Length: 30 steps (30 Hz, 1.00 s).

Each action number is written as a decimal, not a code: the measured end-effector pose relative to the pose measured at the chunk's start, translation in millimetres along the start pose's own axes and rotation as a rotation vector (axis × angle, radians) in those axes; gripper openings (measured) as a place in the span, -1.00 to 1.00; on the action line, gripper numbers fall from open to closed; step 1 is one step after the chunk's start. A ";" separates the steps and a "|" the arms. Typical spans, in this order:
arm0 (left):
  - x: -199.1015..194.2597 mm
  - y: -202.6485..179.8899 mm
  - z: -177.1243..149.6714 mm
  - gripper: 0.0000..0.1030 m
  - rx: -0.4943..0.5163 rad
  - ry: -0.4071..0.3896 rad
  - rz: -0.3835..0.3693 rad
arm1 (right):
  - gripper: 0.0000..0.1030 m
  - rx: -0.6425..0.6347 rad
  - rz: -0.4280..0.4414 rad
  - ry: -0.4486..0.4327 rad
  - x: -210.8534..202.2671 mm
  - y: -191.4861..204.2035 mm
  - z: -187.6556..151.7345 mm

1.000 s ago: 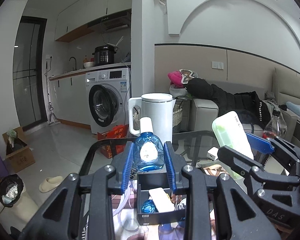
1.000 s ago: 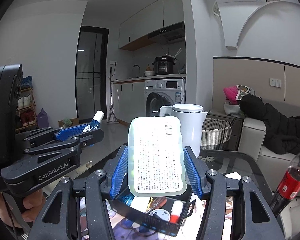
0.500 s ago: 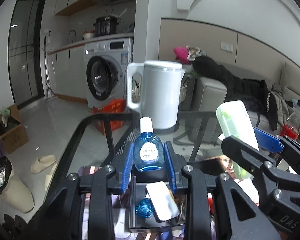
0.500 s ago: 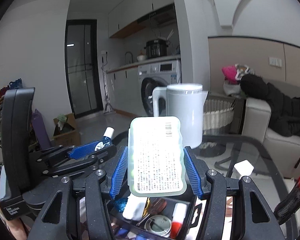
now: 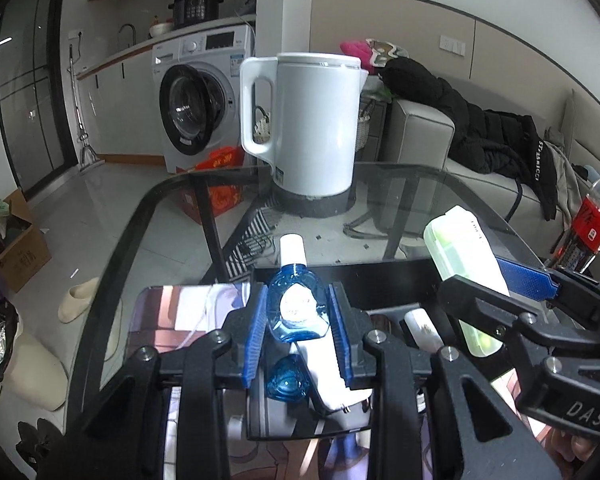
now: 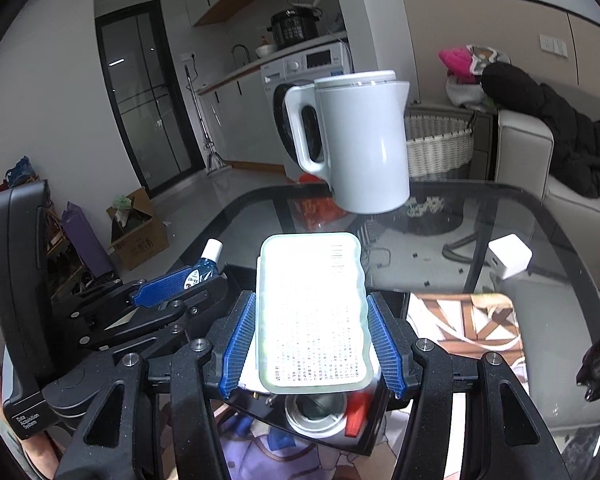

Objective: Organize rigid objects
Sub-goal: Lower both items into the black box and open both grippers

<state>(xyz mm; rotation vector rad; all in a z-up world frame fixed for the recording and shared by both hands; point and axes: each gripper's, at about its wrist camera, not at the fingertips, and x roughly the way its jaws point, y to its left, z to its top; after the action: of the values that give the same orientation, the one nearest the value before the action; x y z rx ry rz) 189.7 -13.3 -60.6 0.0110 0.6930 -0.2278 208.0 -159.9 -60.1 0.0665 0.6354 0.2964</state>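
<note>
While poised above the black box (image 5: 364, 270) on the glass table (image 5: 400, 184), carries one item per side.

Left gripper (image 5: 298, 312): pinched on a small blue bottle (image 5: 296, 304), pads against its two flanks, white cap up and leaning slightly away. Right gripper (image 6: 312, 340): clamped across the width of a pale green case (image 6: 314, 308), held upright with the printed face toward the camera. Both loads off the table, hanging just over the box, with the two tools close beside each other.

Looks like the placing step of the tidy-up: both items picked and brought over the container, neither yet set down.

Inside the box already: a second blue bottle (image 5: 286, 378), a white tube (image 5: 324, 376), a round tin (image 6: 314, 410) and something red (image 6: 356, 412). Little bare floor visible, so calls for choosing a gap first.

Next, probably: lower the blue bottle beside its twin at the left end and spread the pads only once it rests. Then tip the green case flat or slide it along a wall, one side at a time to keep the tools from knocking together. Well clear of the white kettle (image 5: 316, 120) behind.
</note>
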 end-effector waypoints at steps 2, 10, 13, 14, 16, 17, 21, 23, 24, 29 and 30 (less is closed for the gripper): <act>3.2 0.7 -3.2 -0.44 -0.003 0.022 -0.004 | 0.08 0.017 0.007 0.027 3.7 -3.8 -2.4; 5.5 -0.8 -21.6 -0.44 -0.039 0.121 -0.030 | 0.08 0.019 0.009 0.102 18.6 -11.1 -10.6; 1.2 -12.2 -33.2 -0.45 0.010 0.133 -0.003 | 0.08 0.021 0.018 0.113 18.7 -13.4 -13.1; -1.2 -14.0 -34.6 -0.45 0.022 0.130 0.000 | 0.08 0.018 0.019 0.118 18.7 -12.9 -13.6; -4.0 -15.4 -36.5 -0.45 0.013 0.142 -0.018 | 0.08 0.011 0.021 0.129 19.0 -12.4 -16.0; -5.3 -13.7 -37.3 -0.45 0.000 0.151 -0.026 | 0.08 0.007 0.021 0.131 17.5 -11.3 -16.9; -9.3 -11.5 -37.6 -0.45 -0.009 0.156 -0.025 | 0.08 -0.001 0.024 0.143 14.9 -9.1 -20.6; -7.7 -10.3 -38.3 -0.45 -0.006 0.159 -0.019 | 0.08 -0.034 0.006 0.160 15.8 -3.5 -21.9; -7.0 -9.4 -38.3 -0.45 -0.009 0.162 -0.022 | 0.08 -0.060 -0.014 0.175 16.6 0.3 -22.1; -2.4 -12.5 -34.8 -0.45 0.019 0.202 -0.019 | 0.08 -0.100 -0.029 0.240 18.6 7.5 -21.2; -1.8 -11.8 -33.7 -0.45 0.016 0.213 -0.023 | 0.08 -0.094 -0.028 0.242 18.4 6.4 -20.9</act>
<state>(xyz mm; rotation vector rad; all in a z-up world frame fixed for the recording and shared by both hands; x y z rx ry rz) 164.6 -21.5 -84.6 0.0432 0.9040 -0.2570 208.1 -149.0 -86.5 -0.0698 0.8611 0.3092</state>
